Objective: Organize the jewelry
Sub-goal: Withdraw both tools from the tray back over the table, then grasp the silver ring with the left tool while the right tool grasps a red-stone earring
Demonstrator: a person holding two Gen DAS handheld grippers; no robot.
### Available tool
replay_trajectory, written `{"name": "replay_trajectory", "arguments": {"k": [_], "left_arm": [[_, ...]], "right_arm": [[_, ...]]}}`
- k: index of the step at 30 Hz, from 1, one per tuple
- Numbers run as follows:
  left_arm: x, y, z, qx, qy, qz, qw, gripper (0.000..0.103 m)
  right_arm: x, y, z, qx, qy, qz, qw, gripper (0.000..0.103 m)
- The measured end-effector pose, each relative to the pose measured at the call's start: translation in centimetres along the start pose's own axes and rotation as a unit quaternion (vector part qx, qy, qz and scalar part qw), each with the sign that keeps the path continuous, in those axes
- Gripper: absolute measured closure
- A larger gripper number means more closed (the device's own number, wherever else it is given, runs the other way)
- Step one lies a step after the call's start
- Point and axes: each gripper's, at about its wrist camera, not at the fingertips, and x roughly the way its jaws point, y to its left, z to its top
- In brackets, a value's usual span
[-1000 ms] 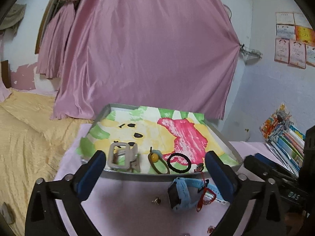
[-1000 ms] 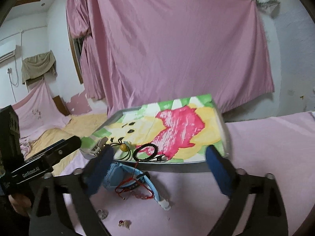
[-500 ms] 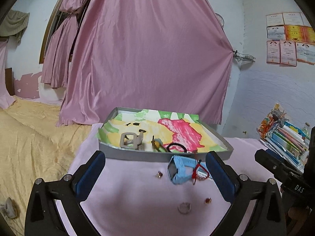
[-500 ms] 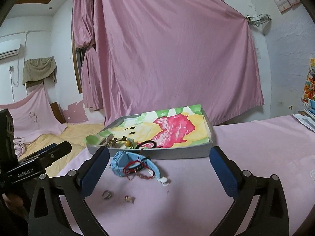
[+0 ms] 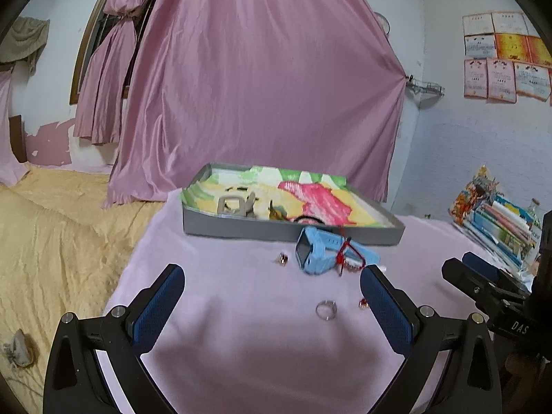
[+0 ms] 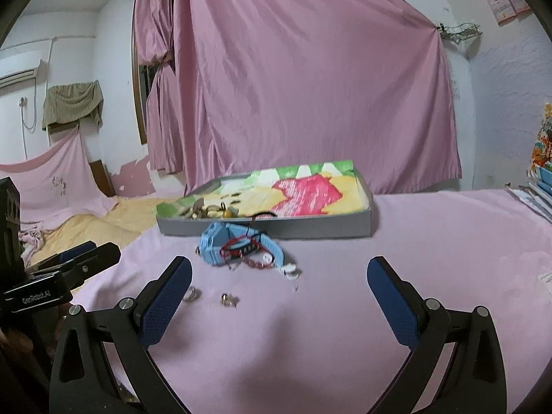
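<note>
A pink cloth (image 5: pixel 241 310) covers the table, with pink curtains (image 5: pixel 262 96) behind. Both the left gripper (image 5: pixel 270 276) and right gripper (image 6: pixel 279 269) are spread wide and empty. The blue watch (image 5: pixel 324 250) lies just near of the gray tray (image 5: pixel 241 226); a ring (image 5: pixel 326 309) lies nearer.

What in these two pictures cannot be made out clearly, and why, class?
- Small trinkets on the cloth, left view: too small to identify.
- Items in the tray, right view: its front wall hides their lower parts.
- Red bracelet, right view: blurred and tangled with the blue watch.
- Books, left view: cut off by the edge.
</note>
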Motion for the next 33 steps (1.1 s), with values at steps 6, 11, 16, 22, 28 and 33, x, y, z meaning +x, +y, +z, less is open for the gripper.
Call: {"name": "replay_trajectory", "arguments": {"k": [6, 11, 16, 22, 28, 33], "left_arm": [[0.6, -0.2, -1.1, 0.007, 0.032, 0.004, 0.9995, 0.001], [1.5, -0.5, -1.4, 0.018, 0.061, 0.008, 0.9979, 0.001], [2.2, -0.7, -1.6, 0.027, 0.081, 0.009, 0.9963, 0.002], [2.8, -0.9, -1.9, 0.034, 0.104, -0.001, 0.9940, 0.019], [3.3, -1.5, -2.1, 0.042, 0.121, -0.016, 0.9916, 0.038], [3.8, -2.3, -2.4, 0.051, 0.135, -0.033, 0.9889, 0.052]], "right_arm": [[0.6, 0.2, -1.0, -0.010, 0.038, 0.009, 0.999, 0.003], [1.2, 0.3, -1.3, -0.014, 0.065, 0.015, 0.998, 0.003], [2.1, 0.3, -1.7, -0.016, 0.096, 0.026, 0.995, 0.012], [3.2, 0.5, -2.2, -0.017, 0.125, 0.036, 0.991, 0.032], [3.8, 0.7, -2.4, -0.017, 0.139, 0.047, 0.989, 0.057], [4.3, 1.0, -2.3, -0.020, 0.149, 0.056, 0.987, 0.066]]}}
